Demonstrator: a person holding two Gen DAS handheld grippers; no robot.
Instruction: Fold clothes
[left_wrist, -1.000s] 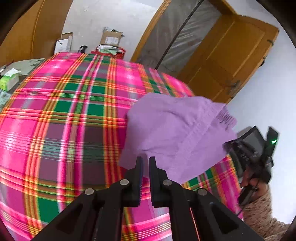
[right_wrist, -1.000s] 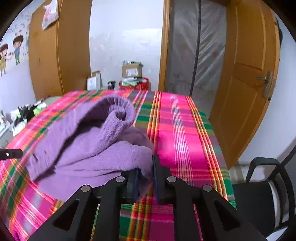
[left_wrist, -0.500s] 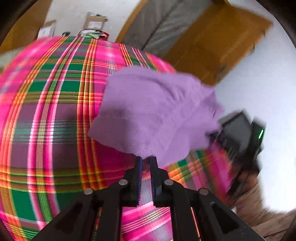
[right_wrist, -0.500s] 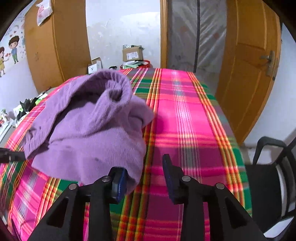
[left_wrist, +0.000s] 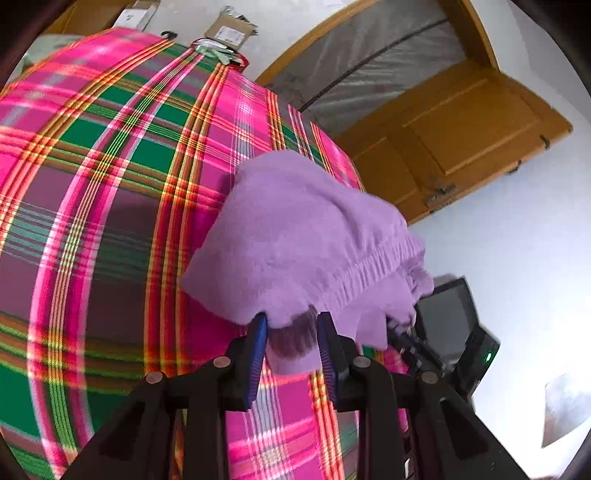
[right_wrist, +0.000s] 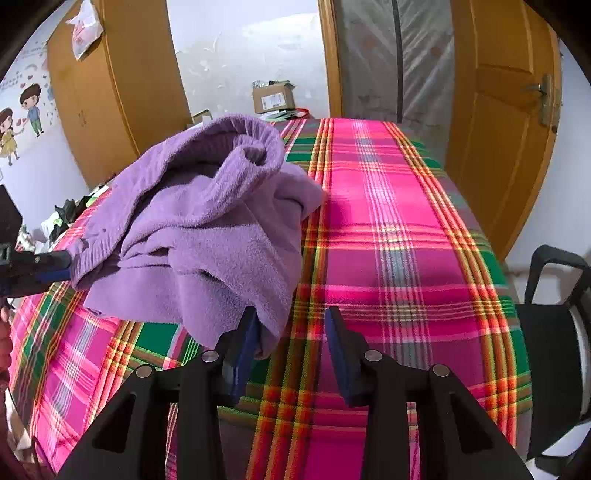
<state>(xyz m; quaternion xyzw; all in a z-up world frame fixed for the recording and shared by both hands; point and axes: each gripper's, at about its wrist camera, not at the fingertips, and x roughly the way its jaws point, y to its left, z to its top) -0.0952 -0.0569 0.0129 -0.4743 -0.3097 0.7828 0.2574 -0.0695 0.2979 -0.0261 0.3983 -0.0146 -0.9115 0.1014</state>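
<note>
Since a second ago both grippers have let go: the left gripper (left_wrist: 290, 325) and right gripper (right_wrist: 290, 325) stand spread wide. The purple sweater (right_wrist: 207, 229) lies bunched on the plaid-covered table (right_wrist: 399, 236). The label on the cardboard box (right_wrist: 273, 96) is unreadable.

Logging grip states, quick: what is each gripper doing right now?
Left gripper: open, with the edge of the purple sweater between its fingers, not clamped.
Right gripper: open, holding nothing; the sweater's edge lies against its left finger.
</note>
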